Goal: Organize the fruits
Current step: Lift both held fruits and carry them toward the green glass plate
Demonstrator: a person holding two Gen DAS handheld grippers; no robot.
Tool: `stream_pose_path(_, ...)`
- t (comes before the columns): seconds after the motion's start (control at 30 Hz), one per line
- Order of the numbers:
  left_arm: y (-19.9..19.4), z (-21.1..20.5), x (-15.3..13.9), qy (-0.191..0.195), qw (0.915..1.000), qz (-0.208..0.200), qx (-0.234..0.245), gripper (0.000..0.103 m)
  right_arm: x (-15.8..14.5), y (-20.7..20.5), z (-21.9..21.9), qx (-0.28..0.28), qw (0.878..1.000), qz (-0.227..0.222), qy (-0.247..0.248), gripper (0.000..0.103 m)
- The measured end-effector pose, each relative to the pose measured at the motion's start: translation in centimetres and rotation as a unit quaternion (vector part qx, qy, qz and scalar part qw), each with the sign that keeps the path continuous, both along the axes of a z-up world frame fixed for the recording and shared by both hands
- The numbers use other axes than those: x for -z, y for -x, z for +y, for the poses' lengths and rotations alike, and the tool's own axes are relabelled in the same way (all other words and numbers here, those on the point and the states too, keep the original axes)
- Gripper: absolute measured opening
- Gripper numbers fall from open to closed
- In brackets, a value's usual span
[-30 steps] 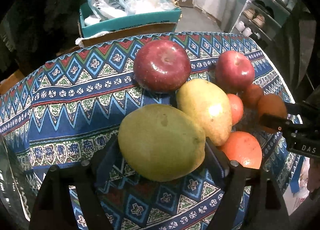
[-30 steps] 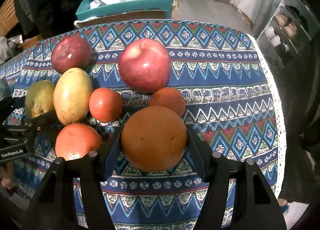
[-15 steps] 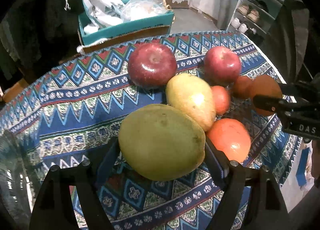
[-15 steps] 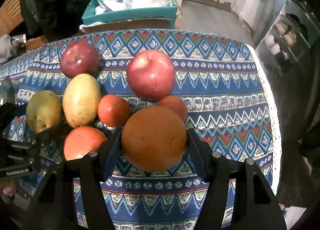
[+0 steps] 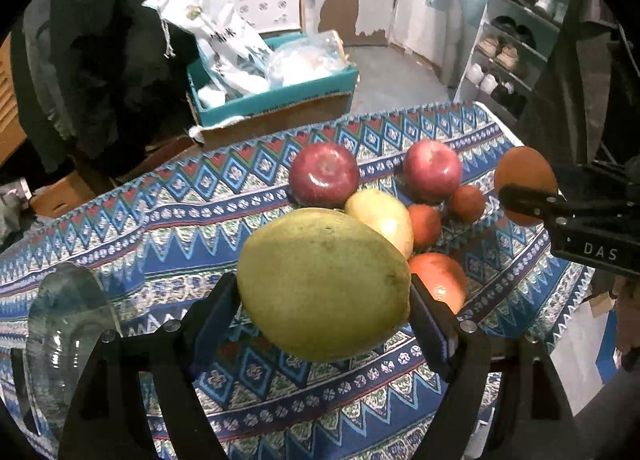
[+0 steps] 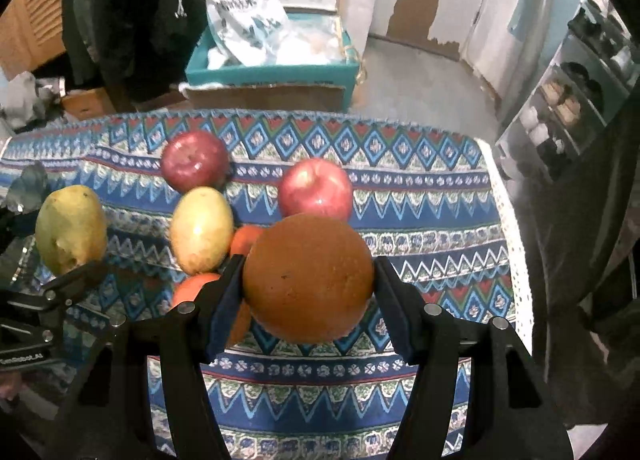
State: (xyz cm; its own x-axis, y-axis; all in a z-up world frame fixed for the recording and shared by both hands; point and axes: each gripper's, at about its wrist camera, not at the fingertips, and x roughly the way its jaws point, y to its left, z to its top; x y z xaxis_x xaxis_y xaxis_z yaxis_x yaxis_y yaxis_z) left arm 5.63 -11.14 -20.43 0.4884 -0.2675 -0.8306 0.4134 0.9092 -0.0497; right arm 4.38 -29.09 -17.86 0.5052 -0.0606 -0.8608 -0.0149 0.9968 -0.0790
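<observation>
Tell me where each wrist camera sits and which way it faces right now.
Left wrist view: rides the left claw, looking steeply down at the patterned tablecloth; its own fingers clamp the green mango; the right claw shows at right.
Right wrist view: rides the right claw, angled down likewise; its fingers clamp the orange; the left claw shows at left.
Shared: both red apples, the yellow mango, the teal box.

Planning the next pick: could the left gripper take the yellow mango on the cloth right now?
Probably not yet. The left gripper is shut on the green mango, so nothing more fits. The yellow mango itself lies uncovered just beyond, touching neighbouring fruit.
</observation>
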Motion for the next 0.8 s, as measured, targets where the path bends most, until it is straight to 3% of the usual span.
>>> stream_pose_path(0.33,1.3,2.4,-3.7,0.022,0.9994,-0.021,-0.018,0.083,-3.6,1.1,1.0,-0.010,0.999,-0.041,-0.015,0.063)
stream_pose_path(0.8,2.3,5.6,-6.6,0.036,0.9973,-0.045,-0.046,0.083,-7.0,1.1,4.4,-0.045,0.996,-0.076,-0.032,0.063)
